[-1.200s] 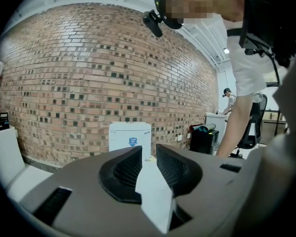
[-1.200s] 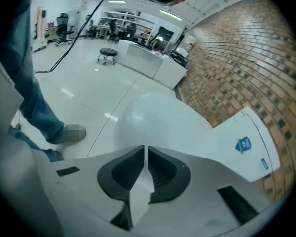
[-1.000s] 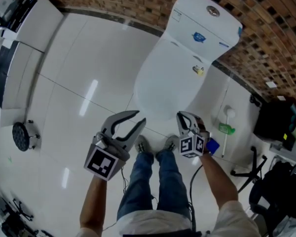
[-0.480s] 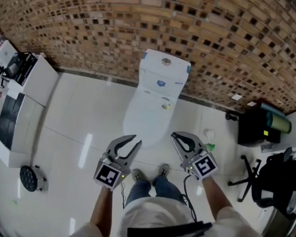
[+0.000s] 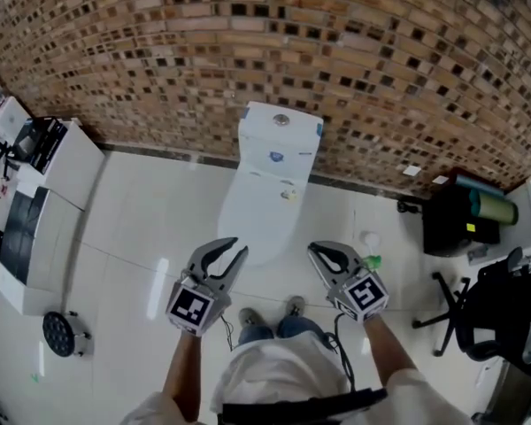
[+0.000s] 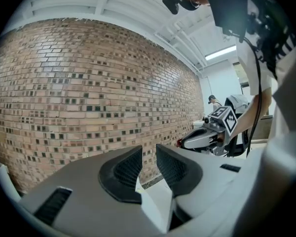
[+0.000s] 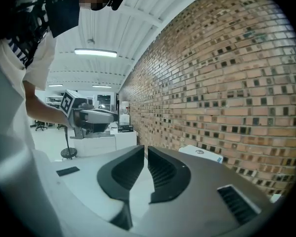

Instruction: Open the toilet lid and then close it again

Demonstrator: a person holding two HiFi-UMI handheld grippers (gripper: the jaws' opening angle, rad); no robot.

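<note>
- Brown brick wall (image 5: pixel 336 51) rises behind a glossy white tiled floor (image 5: pixel 150 228), and a white ceramic toilet (image 5: pixel 264 197) stands against it.
- On the toilet, the white oval lid (image 5: pixel 252 220) lies flat over the bowl, closed. It sits in front of the boxy white cistern (image 5: pixel 279 135), which has a round silver button on top.
- Off the toilet's front-left, the grey left gripper (image 5: pixel 239 246) hovers in the air, clear of the lid. Its fingers stand a narrow gap apart with nothing between them.
- Off the toilet's front-right, the grey right gripper (image 5: pixel 314 249) hovers too, touching nothing. Its fingers are drawn almost together and hold nothing.
- Left of the toilet stands a white boxy cabinet (image 5: pixel 57 175).
- Right of the toilet are a black case (image 5: pixel 456 220) and a black office chair (image 5: pixel 491 312).
</note>
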